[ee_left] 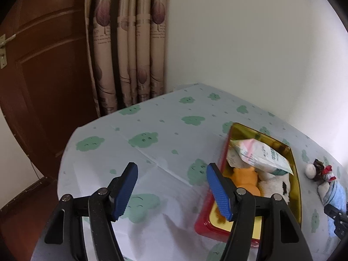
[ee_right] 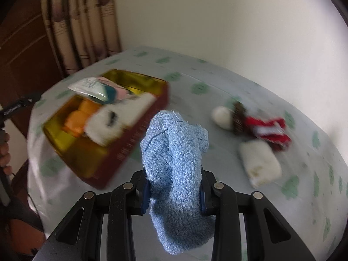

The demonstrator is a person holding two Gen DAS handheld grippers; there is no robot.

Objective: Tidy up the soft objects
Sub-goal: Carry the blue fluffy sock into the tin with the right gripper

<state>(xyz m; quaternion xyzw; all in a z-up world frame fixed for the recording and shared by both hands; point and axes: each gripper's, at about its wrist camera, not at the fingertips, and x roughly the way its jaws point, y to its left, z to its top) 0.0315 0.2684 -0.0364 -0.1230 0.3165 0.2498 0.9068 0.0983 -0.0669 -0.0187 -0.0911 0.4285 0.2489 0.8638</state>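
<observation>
Left wrist view: my left gripper has its blue pads spread wide with nothing between them, hanging over the cloud-print tablecloth just left of the red tin. The tin has a gold inside and already holds a soft tissue pack leaning across the top, an orange plush under it and a white plush beside the orange one. Right of the tin, on the cloth, lies a small doll in red and brown, and at the far right edge I see a bit of the blue towel with dark parts of my other tool below it. Brown door and patterned curtain sit behind the table. Right wrist view: my right gripper is pinching the blue towel, pads pressed into the terry from both sides; the cloth bunches up above the jaws and a tail hangs down below them. It is held clear of the table, in front of the tin's near right corner. The tin is to the left, blurred, same contents inside. Right of the towel the doll lies on the tablecloth, with a white folded cloth just beside it on the near side. At the left edge a hand shows partly.
</observation>
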